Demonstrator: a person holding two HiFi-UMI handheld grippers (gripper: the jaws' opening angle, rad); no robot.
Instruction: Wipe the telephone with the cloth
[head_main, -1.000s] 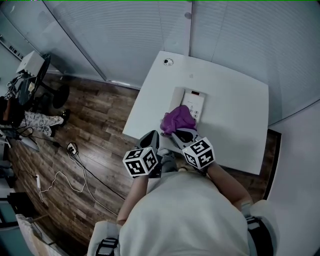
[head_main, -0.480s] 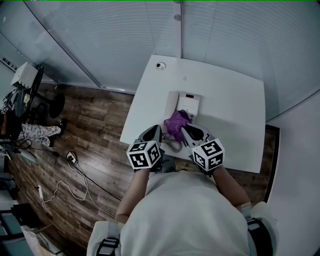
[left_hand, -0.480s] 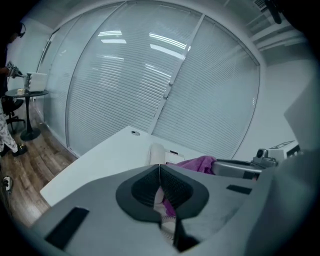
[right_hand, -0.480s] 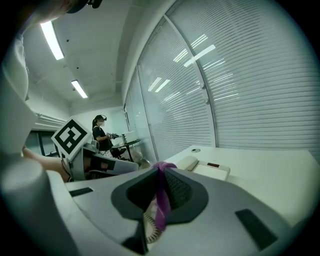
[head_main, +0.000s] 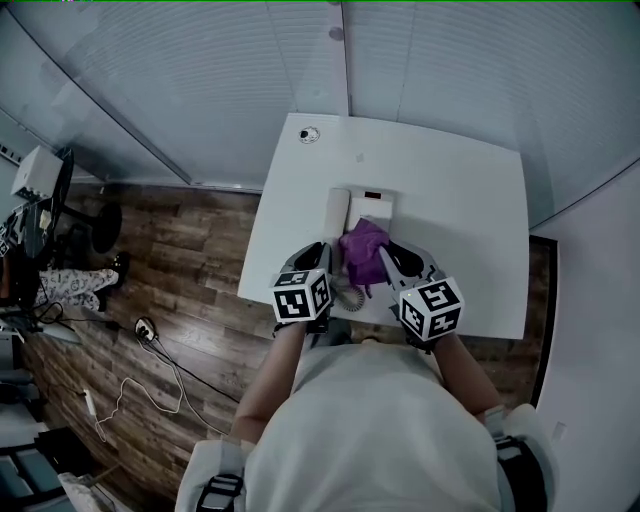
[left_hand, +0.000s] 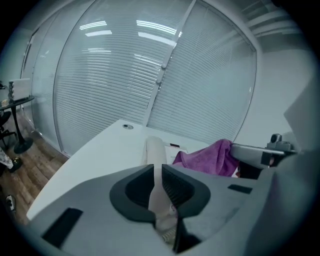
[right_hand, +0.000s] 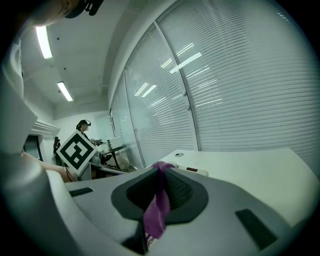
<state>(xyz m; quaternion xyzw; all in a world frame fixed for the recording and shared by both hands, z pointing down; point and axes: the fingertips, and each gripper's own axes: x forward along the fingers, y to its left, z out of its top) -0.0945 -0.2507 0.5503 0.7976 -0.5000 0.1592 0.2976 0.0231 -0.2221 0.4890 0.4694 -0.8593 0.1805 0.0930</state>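
White table (head_main: 470, 220) with telephone (head_main: 375, 203), slatted blinds (head_main: 200, 80)

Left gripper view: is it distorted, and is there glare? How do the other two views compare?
Left gripper view: strong fisheye, the blinds bow, the corners go black, and lamp reflections streak them. Right gripper view: the same bowing; the cloth up close looks soft. Head view: dim, bluish, flat light; the table is brightest, without hard shadows.
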